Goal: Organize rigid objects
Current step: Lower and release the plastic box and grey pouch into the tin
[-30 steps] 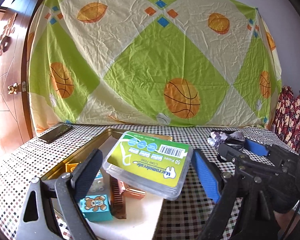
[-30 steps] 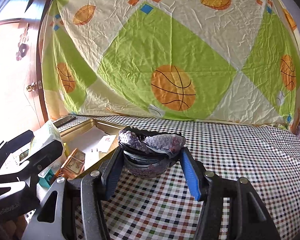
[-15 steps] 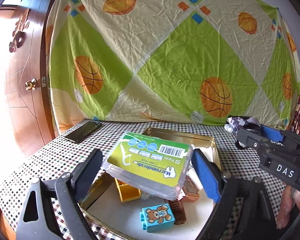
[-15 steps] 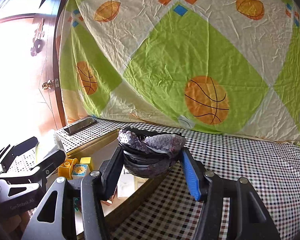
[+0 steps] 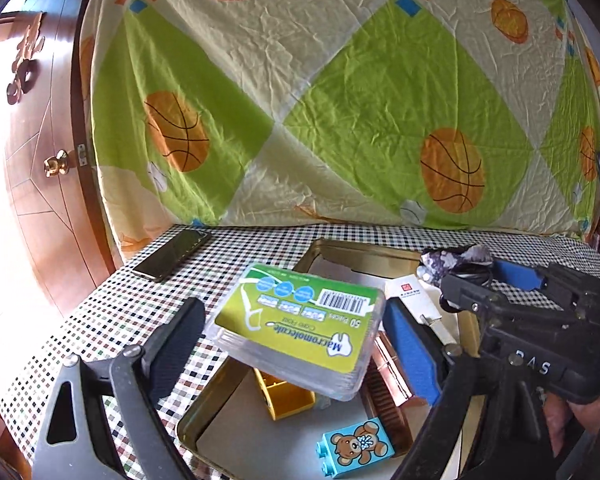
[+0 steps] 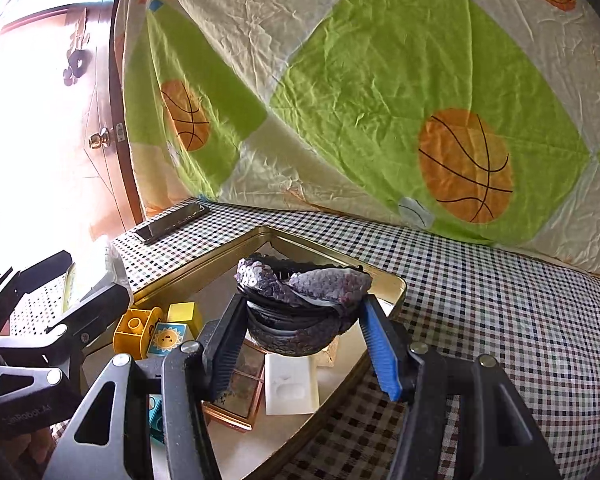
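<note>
My left gripper (image 5: 296, 336) is shut on a clear floss-pick box with a green label (image 5: 300, 326), held tilted above the left part of a gold tin tray (image 5: 188, 426). My right gripper (image 6: 304, 332) is shut on a bundle of sequined hair bands (image 6: 300, 296), hanging over the same tray (image 6: 396, 292). In the tray lie a blue bear block (image 5: 358, 448), a yellow block (image 5: 288, 398), a brown comb (image 5: 384, 404), a sun block (image 6: 166, 338), a white card (image 6: 290, 384) and a copper-framed box (image 6: 236, 388). The right gripper (image 5: 476, 276) shows in the left view.
A dark phone (image 5: 172, 254) lies on the checked tablecloth (image 6: 500, 312) at the back left. A basketball-print sheet (image 5: 340, 100) hangs behind the table. A wooden door with a brass knob (image 5: 56, 164) stands at the left.
Both grippers have moved left with their loads, from beside the tray to over it. The tray's contents now lie beneath them. Neither grip has altered.
</note>
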{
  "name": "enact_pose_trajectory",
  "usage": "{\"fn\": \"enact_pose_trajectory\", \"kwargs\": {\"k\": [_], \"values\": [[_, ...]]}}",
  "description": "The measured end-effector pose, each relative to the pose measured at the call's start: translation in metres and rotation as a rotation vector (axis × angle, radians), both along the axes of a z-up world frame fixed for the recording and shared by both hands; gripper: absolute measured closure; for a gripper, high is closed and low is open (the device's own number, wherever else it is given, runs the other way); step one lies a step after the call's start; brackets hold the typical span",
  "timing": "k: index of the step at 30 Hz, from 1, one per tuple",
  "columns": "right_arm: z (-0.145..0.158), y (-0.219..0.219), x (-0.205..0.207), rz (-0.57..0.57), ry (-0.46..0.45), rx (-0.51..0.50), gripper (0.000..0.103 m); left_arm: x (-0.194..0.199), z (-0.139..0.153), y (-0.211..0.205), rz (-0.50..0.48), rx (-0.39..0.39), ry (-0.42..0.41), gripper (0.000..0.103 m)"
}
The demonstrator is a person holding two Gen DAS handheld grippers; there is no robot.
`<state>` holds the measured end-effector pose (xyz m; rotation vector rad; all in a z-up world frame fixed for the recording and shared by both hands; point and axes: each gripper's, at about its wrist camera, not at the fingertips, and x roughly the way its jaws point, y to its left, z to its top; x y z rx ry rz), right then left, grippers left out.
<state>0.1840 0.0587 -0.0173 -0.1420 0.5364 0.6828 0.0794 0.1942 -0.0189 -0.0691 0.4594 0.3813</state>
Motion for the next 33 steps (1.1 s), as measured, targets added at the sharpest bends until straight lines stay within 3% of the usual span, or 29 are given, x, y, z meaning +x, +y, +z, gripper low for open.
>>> {"fn": "enact_pose_trajectory", "kwargs": {"k": [22,26,30,33], "values": [[-0.026,0.018,0.022,0.054,0.129,-0.058,0.042,0.024,-0.016,0.001,-0.053,-0.049,0.105,0.011],[-0.026,0.013,0.022,0.054,0.141,-0.037,0.029,0.021,-0.012,0.0,-0.063,-0.059,0.091,0.011],[-0.02,0.002,0.017,0.019,0.114,-0.031,0.015,0.016,-0.007,-0.004,-0.052,-0.042,0.087,0.001],[-0.012,-0.005,0.007,-0.005,0.072,-0.036,0.011,0.009,-0.001,-0.007,-0.058,-0.038,0.078,0.0]]}}
